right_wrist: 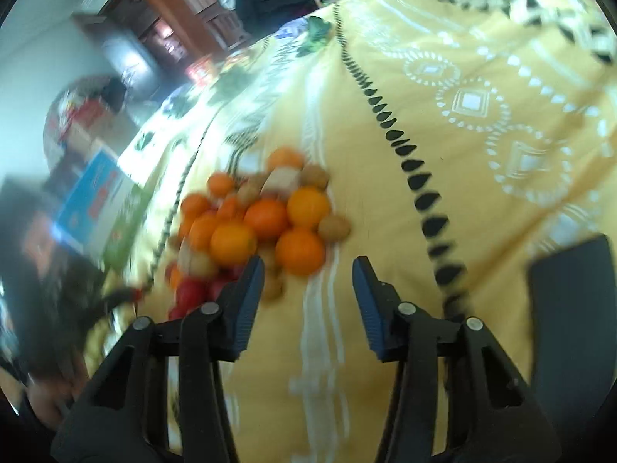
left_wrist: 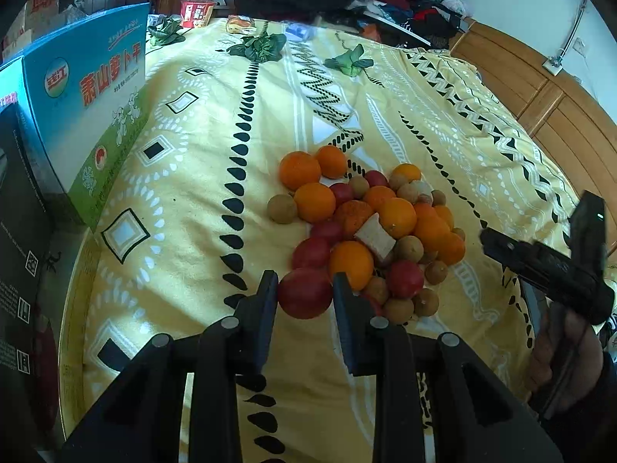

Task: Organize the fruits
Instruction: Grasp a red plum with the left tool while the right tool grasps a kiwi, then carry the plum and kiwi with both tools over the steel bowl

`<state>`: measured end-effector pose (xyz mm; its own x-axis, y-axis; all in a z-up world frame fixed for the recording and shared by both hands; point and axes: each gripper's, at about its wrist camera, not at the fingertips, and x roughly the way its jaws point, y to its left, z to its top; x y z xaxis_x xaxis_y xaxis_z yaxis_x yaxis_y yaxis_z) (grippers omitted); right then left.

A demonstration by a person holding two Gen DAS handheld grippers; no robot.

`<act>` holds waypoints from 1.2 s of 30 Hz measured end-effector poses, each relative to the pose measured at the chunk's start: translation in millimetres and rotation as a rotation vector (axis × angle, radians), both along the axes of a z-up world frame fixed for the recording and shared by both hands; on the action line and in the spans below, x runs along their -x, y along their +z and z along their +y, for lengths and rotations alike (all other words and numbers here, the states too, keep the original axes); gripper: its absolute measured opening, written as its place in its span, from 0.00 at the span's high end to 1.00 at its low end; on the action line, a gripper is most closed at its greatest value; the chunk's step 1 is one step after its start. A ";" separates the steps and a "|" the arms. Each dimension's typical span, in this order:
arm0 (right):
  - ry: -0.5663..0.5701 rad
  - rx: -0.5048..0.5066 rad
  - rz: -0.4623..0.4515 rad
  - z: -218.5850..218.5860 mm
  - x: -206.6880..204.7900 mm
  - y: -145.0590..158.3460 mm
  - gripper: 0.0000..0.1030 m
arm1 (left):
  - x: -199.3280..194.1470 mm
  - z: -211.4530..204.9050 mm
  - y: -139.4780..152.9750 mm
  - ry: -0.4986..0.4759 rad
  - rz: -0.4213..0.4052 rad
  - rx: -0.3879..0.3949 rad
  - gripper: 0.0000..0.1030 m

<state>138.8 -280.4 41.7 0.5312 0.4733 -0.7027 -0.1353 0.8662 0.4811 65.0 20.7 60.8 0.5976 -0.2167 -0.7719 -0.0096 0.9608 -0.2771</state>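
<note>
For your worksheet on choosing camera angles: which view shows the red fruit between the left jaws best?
The left wrist view: the red fruit sits sharp and close between the left gripper jaws. The right wrist view is blurred; it shows only red smears at the pile's near-left edge.

Even daylight, sharp left view, motion-blurred right view, fisheye-bent dark corners.

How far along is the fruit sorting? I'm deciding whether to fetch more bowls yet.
Barely started. Nothing looks sorted: the oranges, red fruits and small brown fruits lie mixed in one pile on the yellow bedspread. In hand: the left gripper is shut on one red fruit at the pile's near edge. The right gripper is open and empty. The whole pile remains.
</note>
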 end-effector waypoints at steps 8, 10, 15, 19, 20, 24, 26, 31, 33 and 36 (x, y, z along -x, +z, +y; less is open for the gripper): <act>-0.132 -0.232 0.142 -19.2 -29.2 -37.4 0.64 | -5.7 -7.2 -3.0 -0.020 0.008 0.019 0.72; -0.131 -0.243 0.146 -20.0 -32.9 -40.1 0.64 | -6.7 -8.4 -4.6 -0.023 0.011 0.019 0.72; -0.106 -0.205 0.155 -14.3 -25.9 -36.8 0.72 | -6.3 -9.1 -4.4 -0.021 0.013 0.024 0.72; -0.085 -0.157 0.128 -11.8 -21.2 -34.0 0.75 | -4.5 -9.8 -5.6 -0.020 0.024 0.034 0.72; -0.084 -0.157 0.129 -12.5 -21.0 -33.3 0.75 | -3.8 -9.9 -5.5 -0.019 0.026 0.037 0.72; -0.069 -0.130 0.110 -10.3 -16.1 -26.3 0.79 | -0.5 -12.7 -0.9 -0.029 0.014 0.032 0.72; -0.061 -0.098 0.086 -7.8 -12.2 -21.9 0.79 | -0.1 -14.1 1.3 -0.030 0.008 0.024 0.72; -0.054 -0.038 -0.008 -3.1 0.4 8.0 0.79 | 3.5 -14.5 15.8 -0.021 -0.030 0.008 0.72; -0.037 0.014 -0.080 5.5 8.9 30.7 0.79 | 8.8 -13.5 28.1 -0.016 -0.067 -0.006 0.72; 0.008 0.086 -0.193 24.9 25.3 66.7 0.79 | 18.6 -7.8 53.0 0.001 -0.131 -0.030 0.72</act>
<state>113.4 -255.5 108.4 0.6563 0.4206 -0.6264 -0.2244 0.9014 0.3702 46.4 12.8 113.8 0.6939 -0.1937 -0.6935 0.0237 0.9688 -0.2469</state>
